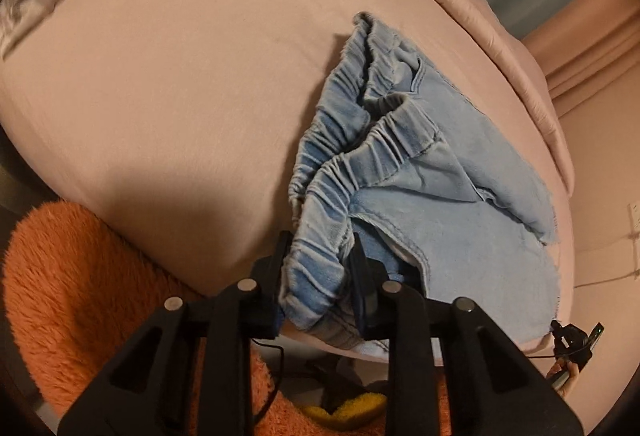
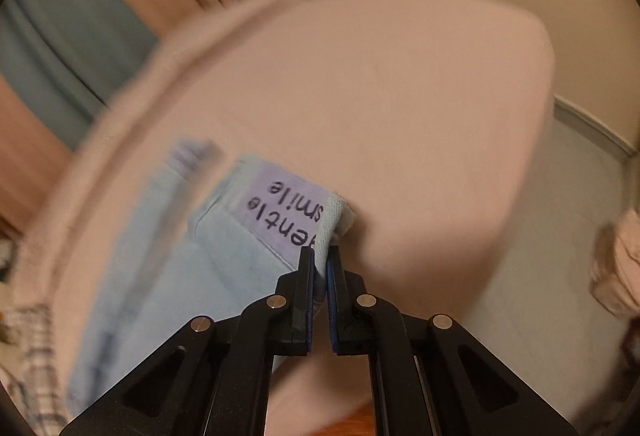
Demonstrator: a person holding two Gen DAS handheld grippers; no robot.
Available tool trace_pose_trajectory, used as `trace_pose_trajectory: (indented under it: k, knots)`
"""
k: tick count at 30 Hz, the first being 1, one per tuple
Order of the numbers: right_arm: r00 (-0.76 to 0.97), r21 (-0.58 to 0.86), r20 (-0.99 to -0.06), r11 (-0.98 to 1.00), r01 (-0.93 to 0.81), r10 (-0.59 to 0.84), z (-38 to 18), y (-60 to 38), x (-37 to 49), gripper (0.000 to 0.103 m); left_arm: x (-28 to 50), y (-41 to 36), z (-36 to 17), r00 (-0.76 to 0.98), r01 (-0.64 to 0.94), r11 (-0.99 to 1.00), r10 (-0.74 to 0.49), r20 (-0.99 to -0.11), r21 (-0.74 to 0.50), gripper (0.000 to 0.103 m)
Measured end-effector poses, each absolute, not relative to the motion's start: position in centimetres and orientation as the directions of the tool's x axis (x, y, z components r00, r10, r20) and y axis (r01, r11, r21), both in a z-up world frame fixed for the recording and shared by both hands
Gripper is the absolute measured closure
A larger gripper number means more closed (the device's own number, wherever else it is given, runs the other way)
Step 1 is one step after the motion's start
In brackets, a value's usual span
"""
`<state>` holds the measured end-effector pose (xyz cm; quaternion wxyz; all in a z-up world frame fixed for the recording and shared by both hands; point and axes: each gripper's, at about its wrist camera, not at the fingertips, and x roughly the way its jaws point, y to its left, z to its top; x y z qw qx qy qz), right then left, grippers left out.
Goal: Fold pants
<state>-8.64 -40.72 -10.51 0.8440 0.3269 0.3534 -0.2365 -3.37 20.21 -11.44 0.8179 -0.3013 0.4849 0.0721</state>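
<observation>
Pink bedding (image 1: 160,108) covers a bed that fills both views, with an orange fluffy rug (image 1: 80,276) below its near edge; on the sheet lie light blue denim pants (image 1: 420,172), crumpled, their gathered elastic waistband (image 1: 340,172) bunched toward the edge; the left gripper (image 1: 320,256) is clenched on that waistband; the right gripper (image 2: 321,260) is pinched almost closed on a cuff edge just beside a lilac patch (image 2: 286,204) with printed lettering.
</observation>
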Motion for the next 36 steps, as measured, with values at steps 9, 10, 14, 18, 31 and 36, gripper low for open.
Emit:
trace_pose_trajectory:
  k: [9,10,14,18,31,36]
  knots:
    - [0.645,0.368,-0.74,0.688,0.625,-0.191,-10.5,-41.0,-10.2,0.099,-3.2,19.5,-12.6,0.481,-0.431,0.829,-0.122,-0.868,-0.356,0.075]
    - [0.628,0.357,-0.755,0.684,0.636,-0.19,-11.1,-41.1,-9.6,0.099,-3.3,19.5,-12.6,0.488,-0.432,0.832,-0.109,-0.866,-0.348,0.073]
    - [0.607,0.337,-0.767,0.671,0.66,-0.211,-11.8,-41.3,-9.6,0.099,-2.8,18.8,-12.0,0.462,-0.42,0.863,-0.061,-0.885,-0.279,0.058]
    - [0.524,0.213,-0.801,0.68,0.701,-0.289,-10.2,-40.4,-9.1,0.087,-3.1,19.3,-9.6,0.478,-0.454,0.849,-0.023,-0.878,-0.269,0.031]
    - [0.745,0.275,-0.661,0.894,0.353,-0.091,0.1,-30.0,2.0,0.037,4.2,11.5,-4.2,0.66,-0.238,0.886,-0.153,-0.736,-0.398,0.008]
    - [0.676,0.307,-0.734,0.918,0.251,0.061,-1.1,-25.0,11.8,0.037,6.4,8.2,-6.6,0.597,-0.205,0.901,-0.194,-0.778,-0.382,0.021]
